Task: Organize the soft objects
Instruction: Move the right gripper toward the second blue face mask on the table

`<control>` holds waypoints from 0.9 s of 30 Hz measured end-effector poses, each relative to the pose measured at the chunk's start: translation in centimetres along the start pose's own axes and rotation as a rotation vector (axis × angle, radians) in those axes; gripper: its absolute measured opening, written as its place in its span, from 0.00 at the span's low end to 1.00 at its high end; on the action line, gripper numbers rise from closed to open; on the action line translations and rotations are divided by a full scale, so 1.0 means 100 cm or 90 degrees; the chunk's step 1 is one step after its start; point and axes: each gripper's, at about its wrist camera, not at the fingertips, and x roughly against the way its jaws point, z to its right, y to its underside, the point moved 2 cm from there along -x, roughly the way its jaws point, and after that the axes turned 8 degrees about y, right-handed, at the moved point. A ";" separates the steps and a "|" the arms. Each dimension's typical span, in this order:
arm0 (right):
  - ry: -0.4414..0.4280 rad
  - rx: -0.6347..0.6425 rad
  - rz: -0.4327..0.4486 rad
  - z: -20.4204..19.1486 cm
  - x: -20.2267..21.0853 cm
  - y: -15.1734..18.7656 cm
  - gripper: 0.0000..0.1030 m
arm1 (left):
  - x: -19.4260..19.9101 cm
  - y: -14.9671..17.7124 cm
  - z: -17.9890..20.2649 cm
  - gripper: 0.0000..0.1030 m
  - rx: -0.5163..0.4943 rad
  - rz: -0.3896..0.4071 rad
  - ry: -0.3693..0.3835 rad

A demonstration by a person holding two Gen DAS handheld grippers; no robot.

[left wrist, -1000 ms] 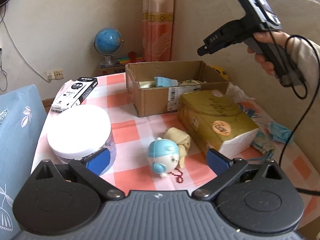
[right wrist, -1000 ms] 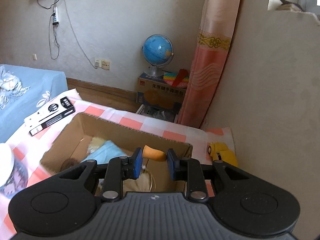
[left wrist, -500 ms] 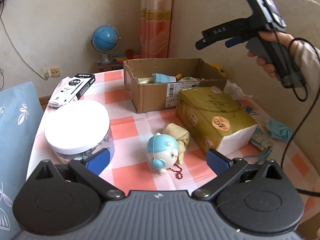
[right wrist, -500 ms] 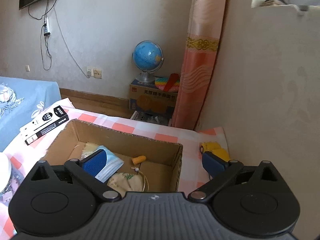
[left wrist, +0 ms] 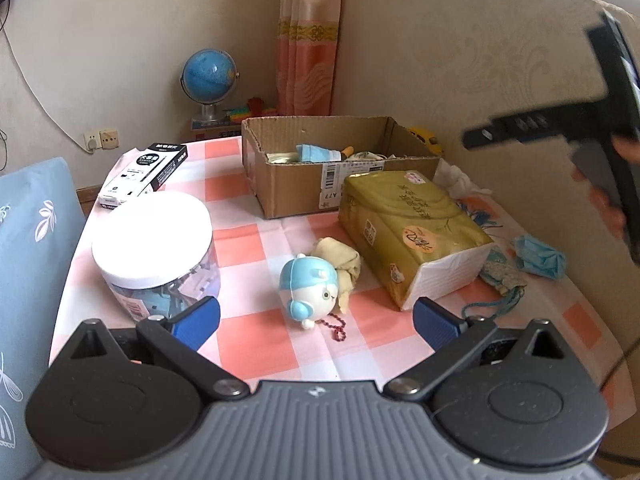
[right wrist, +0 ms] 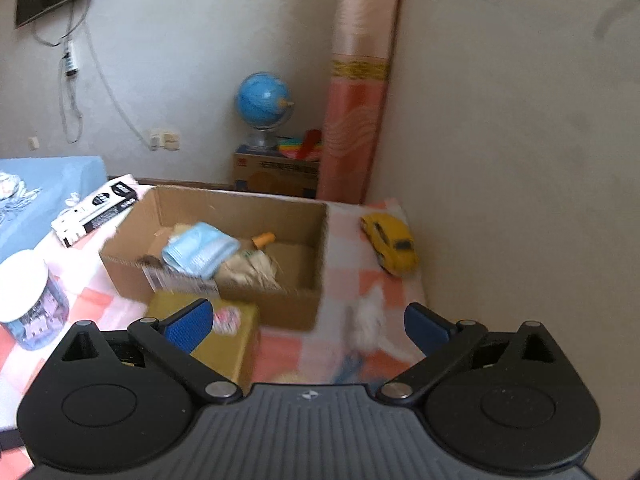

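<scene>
My right tongs (right wrist: 306, 322) stood wide apart, empty, pulled near of the box (right wrist: 224, 240). The blue mask (left wrist: 538, 256) lay at the table's right edge, nearer them than my left tongs (left wrist: 316, 318), also apart.

A pink-and-white checked tablecloth (left wrist: 248, 240) carries a brown cardboard box (left wrist: 292, 196), gold tissue pack (left wrist: 404, 216) and blue-and-white toy (left wrist: 312, 284).

Two wrist fisheyes, both tilted down over a checked table

The left view sits close above the table's near edge, facing the cardboard box (left wrist: 344, 176) at frame centre. The right view, blurred, looks from higher, the box (right wrist: 224, 248) left of centre. Both share box, globe (left wrist: 208, 76) and curtain (left wrist: 308, 36).
</scene>
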 end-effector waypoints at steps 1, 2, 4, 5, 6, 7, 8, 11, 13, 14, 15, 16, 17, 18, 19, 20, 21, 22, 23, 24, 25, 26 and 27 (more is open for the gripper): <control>0.011 -0.008 -0.001 0.002 0.005 0.008 1.00 | 0.001 0.001 0.001 0.99 -0.003 0.004 0.000; 0.020 -0.016 -0.001 0.005 0.010 0.016 1.00 | 0.002 0.001 0.001 0.99 -0.006 0.005 -0.001; 0.038 -0.028 -0.004 0.009 0.018 0.032 1.00 | 0.004 0.002 0.002 0.99 -0.011 0.009 -0.001; 0.049 -0.034 -0.007 0.010 0.021 0.040 1.00 | 0.004 0.002 0.002 0.99 -0.012 0.010 0.000; 0.058 -0.041 -0.012 0.012 0.022 0.046 1.00 | 0.004 0.002 0.002 0.99 -0.012 0.009 0.001; 0.067 -0.048 -0.018 0.013 0.025 0.053 1.00 | 0.003 0.002 0.002 0.99 -0.010 0.007 0.002; 0.076 -0.055 -0.024 0.015 0.026 0.060 1.00 | 0.003 0.003 0.002 0.99 -0.008 0.005 0.005; 0.093 -0.086 -0.037 0.019 0.029 0.081 1.00 | 0.001 0.005 0.003 0.99 -0.012 0.001 0.008; 0.107 -0.102 -0.051 0.021 0.029 0.095 1.00 | -0.001 0.006 0.004 0.99 -0.016 -0.003 0.007; 0.114 -0.107 -0.057 0.021 0.028 0.101 1.00 | -0.002 0.006 0.005 0.99 -0.018 -0.004 0.006; 0.117 -0.112 -0.064 0.021 0.027 0.106 1.00 | -0.003 0.006 0.006 0.99 -0.020 -0.005 0.007; 0.118 -0.119 -0.072 0.022 0.026 0.111 1.00 | -0.004 0.006 0.006 0.99 -0.021 -0.007 0.008; 0.119 -0.125 -0.079 0.022 0.024 0.116 1.00 | -0.005 0.006 0.006 0.99 -0.021 -0.008 0.008; 0.120 -0.129 -0.085 0.022 0.023 0.120 1.00 | -0.006 0.006 0.007 0.99 -0.022 -0.010 0.008; 0.122 -0.133 -0.090 0.023 0.021 0.123 1.00 | -0.008 0.006 0.008 0.99 -0.023 -0.012 0.010; 0.122 -0.138 -0.094 0.024 0.019 0.125 1.00 | -0.009 0.006 0.008 0.99 -0.024 -0.014 0.012; 0.119 -0.145 -0.099 0.025 0.016 0.126 1.00 | -0.010 0.007 0.009 0.99 -0.025 -0.016 0.013; 0.117 -0.153 -0.105 0.026 0.014 0.127 1.00 | -0.011 0.007 0.009 0.99 -0.026 -0.019 0.013; 0.115 -0.158 -0.111 0.027 0.012 0.128 1.00 | -0.011 0.008 0.010 0.99 -0.029 -0.021 0.015; 0.114 -0.162 -0.114 0.028 0.010 0.129 1.00 | -0.012 0.008 0.011 0.99 -0.032 -0.023 0.016; 0.113 -0.166 -0.117 0.028 0.007 0.130 1.00 | -0.013 0.008 0.012 0.99 -0.034 -0.024 0.016; 0.114 -0.168 -0.120 0.028 0.005 0.131 1.00 | -0.014 0.008 0.012 0.99 -0.037 -0.026 0.016; 0.115 -0.170 -0.123 0.028 0.003 0.131 1.00 | -0.015 0.008 0.013 0.99 -0.039 -0.028 0.017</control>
